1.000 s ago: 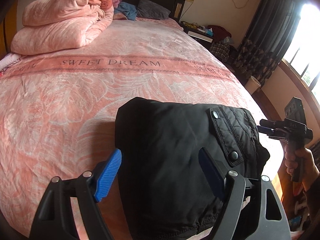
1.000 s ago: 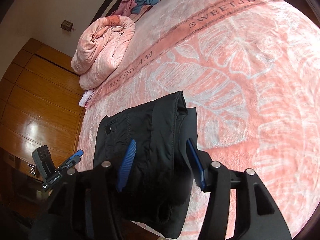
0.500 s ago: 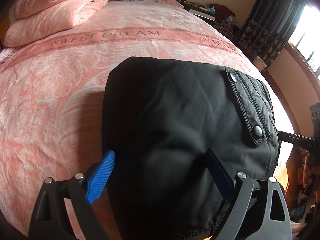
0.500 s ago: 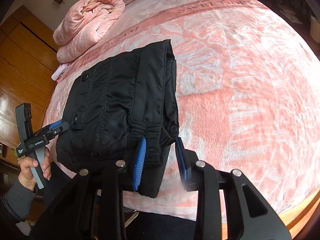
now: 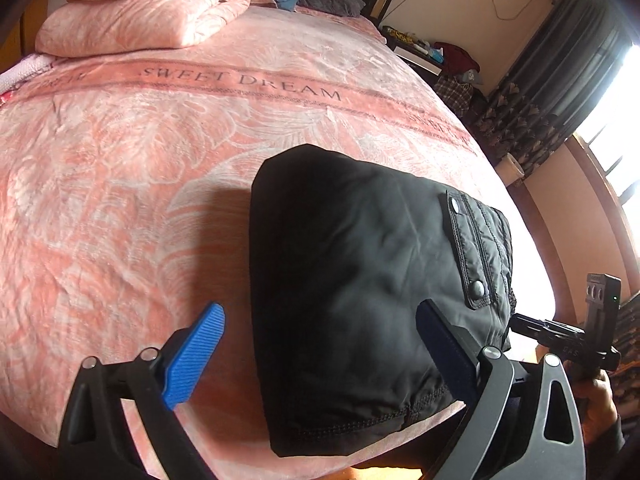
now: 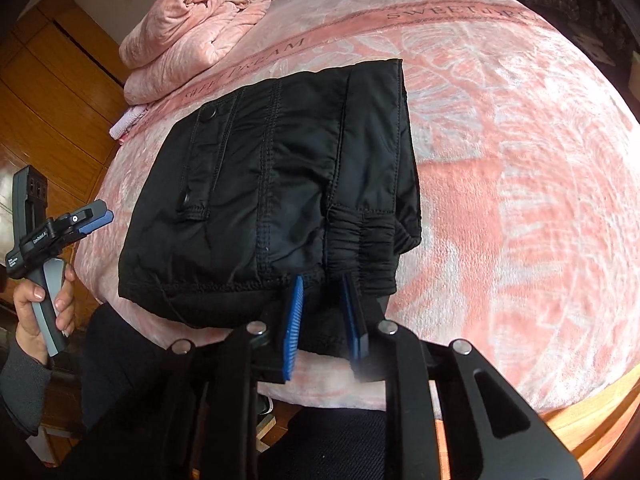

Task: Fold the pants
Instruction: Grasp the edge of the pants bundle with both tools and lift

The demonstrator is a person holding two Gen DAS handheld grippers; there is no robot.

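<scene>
The black pants (image 5: 360, 280) lie folded in a compact bundle near the front edge of the pink bed; they also show in the right wrist view (image 6: 280, 176). My left gripper (image 5: 320, 344) is open, its blue pads wide apart above the bundle's near left part. My right gripper (image 6: 322, 312) has its pads close together at the elastic waistband (image 6: 360, 236) on the bundle's near edge; black fabric lies between them. The left gripper also shows in the right wrist view (image 6: 94, 218), held off the bed's left side.
A pink "SWEET DREAM" blanket (image 5: 120, 200) covers the bed. A rolled pink quilt (image 5: 152, 12) lies at the head, also in the right wrist view (image 6: 200, 32). A nightstand (image 5: 420, 52) and curtains (image 5: 540, 92) stand to the right. Wooden wardrobe (image 6: 48, 92) at left.
My left gripper has pulled back and up from the bundle. My right gripper has narrowed and come nearer the waistband edge.
</scene>
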